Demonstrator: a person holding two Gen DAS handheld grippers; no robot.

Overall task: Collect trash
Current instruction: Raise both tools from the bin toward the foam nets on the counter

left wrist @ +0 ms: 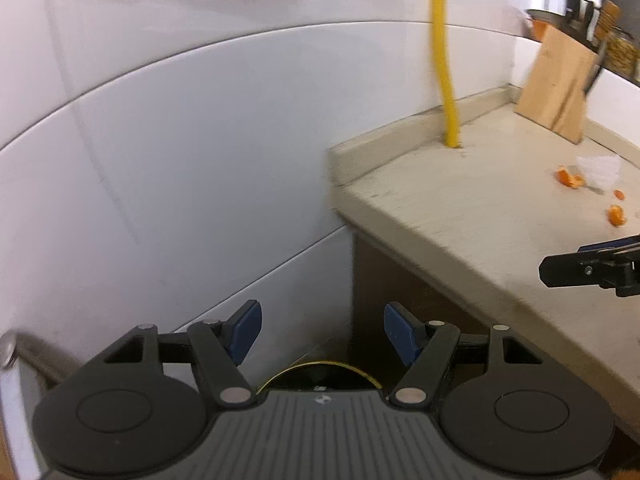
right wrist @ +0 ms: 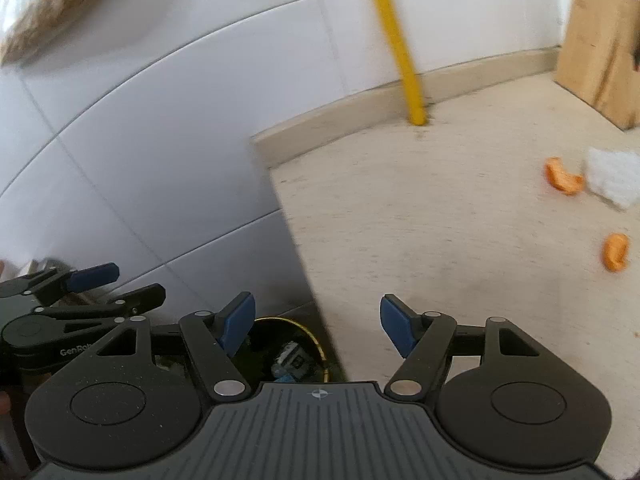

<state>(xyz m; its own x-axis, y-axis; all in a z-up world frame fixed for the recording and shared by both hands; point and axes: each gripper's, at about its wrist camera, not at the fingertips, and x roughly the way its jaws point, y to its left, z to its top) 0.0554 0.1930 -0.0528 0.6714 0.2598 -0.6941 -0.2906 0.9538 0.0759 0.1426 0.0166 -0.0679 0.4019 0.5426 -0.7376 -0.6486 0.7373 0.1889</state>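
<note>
Orange peel pieces [right wrist: 562, 176] [right wrist: 616, 252] lie on the beige counter [right wrist: 440, 220] beside a crumpled white tissue [right wrist: 612, 176]. The left wrist view shows the peels [left wrist: 570, 178] [left wrist: 616, 215] and the tissue [left wrist: 598, 168] far right. A black bin with a gold rim [right wrist: 316, 344] stands on the floor below the counter's end, with scraps [right wrist: 294, 360] inside. My right gripper [right wrist: 318, 326] is open and empty over the counter's edge and the bin. My left gripper [left wrist: 322, 336] is open and empty above the bin [left wrist: 320, 376], left of the counter.
A yellow pipe [right wrist: 400, 40] rises from the counter by the white tiled wall. A wooden knife block [right wrist: 600, 48] stands at the back right. A metal bar [left wrist: 28, 356] shows low on the left. Each gripper appears in the other's view [left wrist: 580, 268] [right wrist: 132, 282].
</note>
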